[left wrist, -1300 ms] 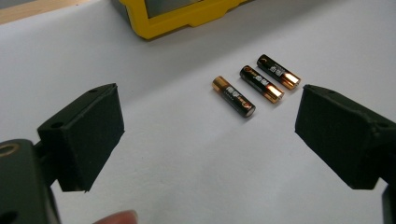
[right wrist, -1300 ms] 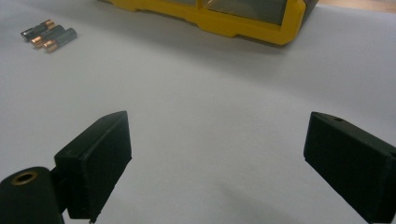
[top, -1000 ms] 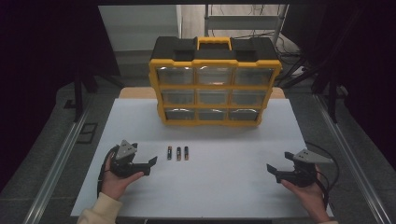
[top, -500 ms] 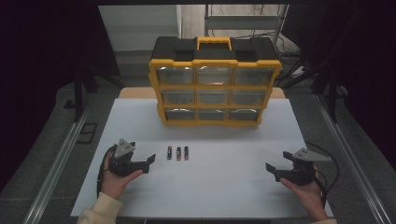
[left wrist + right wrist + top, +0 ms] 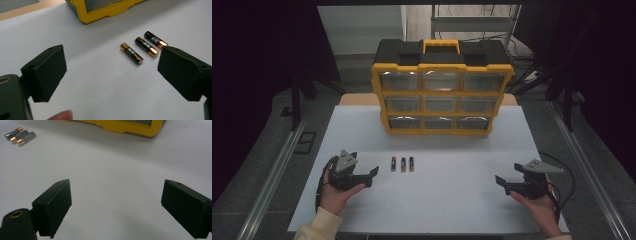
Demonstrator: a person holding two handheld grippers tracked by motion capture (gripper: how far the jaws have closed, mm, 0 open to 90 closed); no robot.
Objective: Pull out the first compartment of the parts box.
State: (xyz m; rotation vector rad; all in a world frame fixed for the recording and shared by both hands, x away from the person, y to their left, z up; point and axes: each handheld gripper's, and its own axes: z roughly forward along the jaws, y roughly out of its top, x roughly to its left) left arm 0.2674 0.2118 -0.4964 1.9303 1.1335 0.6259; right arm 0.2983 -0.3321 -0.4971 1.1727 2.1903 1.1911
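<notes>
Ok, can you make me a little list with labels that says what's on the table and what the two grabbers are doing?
Surface: white table top
Batteries: three small black-and-gold batteries, side by side, untouched
Box: yellow-and-black plastic drawer organiser, upright at the far side, drawers shut
Left gripper: open, empty, beside the batteries
Right gripper: open, empty, far from the batteries

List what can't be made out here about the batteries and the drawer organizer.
- Batteries: label print blurred in the left gripper view, too small in the high view.
- Organizer: drawer contents unreadable through glare in the high view; cut off by the top edge in both gripper views.
- Organizer's back: hidden by its own body.
</notes>
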